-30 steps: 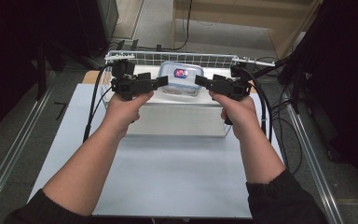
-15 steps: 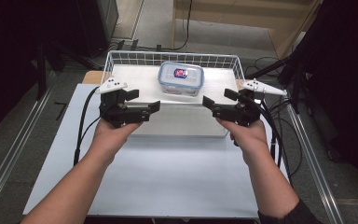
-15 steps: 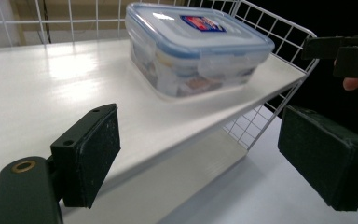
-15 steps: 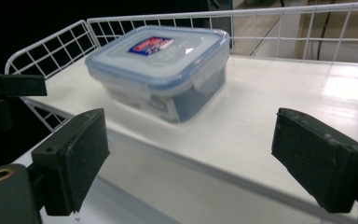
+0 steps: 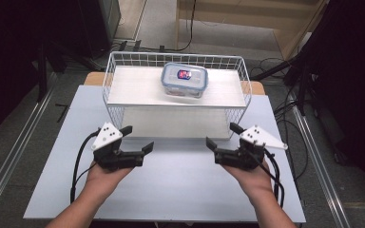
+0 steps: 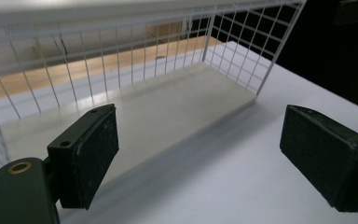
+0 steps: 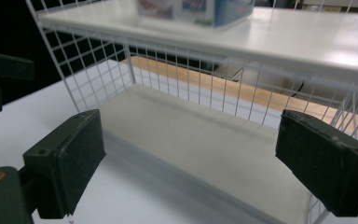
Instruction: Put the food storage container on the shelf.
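Note:
A clear food container (image 5: 184,80) with a blue-rimmed lid stands on the white top shelf (image 5: 133,90) of a wire rack (image 5: 116,113); its base shows blurred in the right gripper view (image 7: 196,9). My left gripper (image 5: 137,137) hovers over the table in front of the rack's left half, open and holding nothing. At the same distance before the right half, my right gripper (image 5: 223,135) is also open and holds nothing. In both gripper views the black pads (image 6: 88,156) (image 7: 67,161) stand wide apart and face the rack's lower shelf (image 6: 168,107) (image 7: 191,135).
The white table (image 5: 180,190) extends between the rack and the person. Wire mesh (image 7: 93,65) closes the rack's sides and back. Metal rails (image 5: 9,156) run along both sides of the table. Cables (image 5: 78,164) trail from each gripper. A wooden board (image 6: 121,58) lies behind the rack.
Both grippers have drawn back from beside the container on the top shelf, toward the person and down to the table in front of the rack. The container stays on the shelf.

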Motion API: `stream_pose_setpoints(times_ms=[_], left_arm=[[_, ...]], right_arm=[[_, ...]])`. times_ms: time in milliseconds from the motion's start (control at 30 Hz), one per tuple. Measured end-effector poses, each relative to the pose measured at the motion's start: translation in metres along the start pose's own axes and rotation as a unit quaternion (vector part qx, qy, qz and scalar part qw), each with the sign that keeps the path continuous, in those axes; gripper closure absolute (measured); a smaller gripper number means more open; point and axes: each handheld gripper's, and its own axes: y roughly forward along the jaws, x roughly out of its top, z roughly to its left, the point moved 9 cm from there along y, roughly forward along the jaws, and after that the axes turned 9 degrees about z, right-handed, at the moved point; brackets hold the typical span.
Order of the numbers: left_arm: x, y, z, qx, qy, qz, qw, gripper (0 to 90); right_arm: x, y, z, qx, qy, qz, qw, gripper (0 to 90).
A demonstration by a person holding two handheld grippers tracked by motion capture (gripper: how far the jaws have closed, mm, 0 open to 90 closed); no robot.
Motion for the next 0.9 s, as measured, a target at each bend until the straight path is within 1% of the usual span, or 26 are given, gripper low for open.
stream_pose_setpoints(times_ms=[33, 67, 133, 167, 200, 233, 267, 300, 333, 367, 400, 433, 500, 533, 567, 600, 633, 733, 900], left_arm=[[-0.008, 0.000, -0.001, 0.002, 0.003, 0.003, 1.0000, 11.8], [-0.017, 0.000, -0.002, 0.002, 0.006, 0.009, 0.9999, 11.8], [-0.032, 0.001, -0.004, -0.003, 0.009, 0.017, 0.9998, 11.8], [-0.048, 0.001, -0.008, -0.004, 0.014, 0.020, 0.9997, 11.9], [-0.057, 0.001, -0.011, -0.005, 0.019, 0.021, 0.9996, 11.9], [-0.057, 0.001, -0.011, -0.005, 0.019, 0.021, 0.9996, 11.9], [-0.067, 0.001, -0.013, -0.004, 0.022, 0.022, 0.9995, 11.9], [-0.084, 0.003, -0.017, -0.006, 0.026, 0.030, 0.9992, 11.9], [-0.084, 0.003, -0.017, -0.006, 0.026, 0.030, 0.9992, 11.8], [-0.091, 0.009, -0.019, -0.007, 0.039, 0.047, 0.9981, 11.7], [-0.091, 0.009, -0.019, -0.007, 0.039, 0.047, 0.9981, 11.6], [-0.090, 0.014, -0.019, -0.004, 0.040, 0.040, 0.9984, 11.7], [-0.090, 0.020, -0.018, -0.007, 0.031, 0.041, 0.9987, 10.8], [-0.090, 0.020, -0.018, -0.007, 0.031, 0.041, 0.9987, 10.2], [-0.091, 0.023, -0.018, -0.012, 0.026, 0.046, 0.9985, 10.0], [-0.091, 0.023, -0.018, -0.012, 0.026, 0.046, 0.9985, 9.8], [-0.093, 0.024, -0.018, -0.014, 0.026, 0.048, 0.9984, 9.8], [-0.093, 0.023, -0.018, -0.015, 0.024, 0.048, 0.9984, 9.8], [-0.090, 0.018, -0.013, -0.012, 0.008, 0.041, 0.9990, 9.8]], right_arm=[[-0.016, -0.001, 0.006, -0.001, -0.008, 0.003, 1.0000, 7.5], [-0.016, -0.001, 0.006, -0.001, -0.008, 0.003, 1.0000, 7.5], [-0.030, 0.000, 0.011, -0.007, -0.012, 0.006, 0.9999, 7.5], [-0.043, 0.000, 0.014, -0.014, -0.017, 0.008, 0.9997, 7.2], [-0.049, -0.001, 0.014, -0.018, -0.017, 0.007, 0.9997, 6.6], [-0.049, -0.001, 0.014, -0.018, -0.017, 0.007, 0.9997, 6.6], [-0.062, -0.002, 0.014, -0.023, -0.018, 0.007, 0.9995, 6.3], [-0.068, -0.005, 0.013, -0.027, -0.015, 0.005, 0.9995, 6.3], [-0.068, -0.005, 0.013, -0.027, -0.015, 0.005, 0.9995, 6.3], [-0.084, -0.011, 0.009, -0.036, -0.010, -0.005, 0.9993, 6.5], [-0.084, -0.011, 0.009, -0.036, -0.010, -0.005, 0.9993, 6.5], [-0.098, -0.013, 0.006, -0.033, -0.011, 0.003, 0.9994, 3.5], [-0.106, -0.013, 0.000, -0.031, -0.007, 0.006, 0.9995, 2.9], [-0.106, -0.013, 0.000, -0.031, -0.007, 0.006, 0.9995, 2.9], [-0.107, -0.011, -0.008, -0.034, 0.005, 0.008, 0.9994, 2.7], [-0.107, -0.011, -0.008, -0.034, 0.005, 0.008, 0.9994, 2.7], [-0.106, -0.009, -0.012, -0.033, 0.021, 0.005, 0.9992, 2.7], [-0.105, -0.008, -0.013, -0.034, 0.020, 0.003, 0.9992, 2.7], [-0.107, -0.007, -0.012, -0.029, 0.018, 0.005, 0.9994, 2.7]])
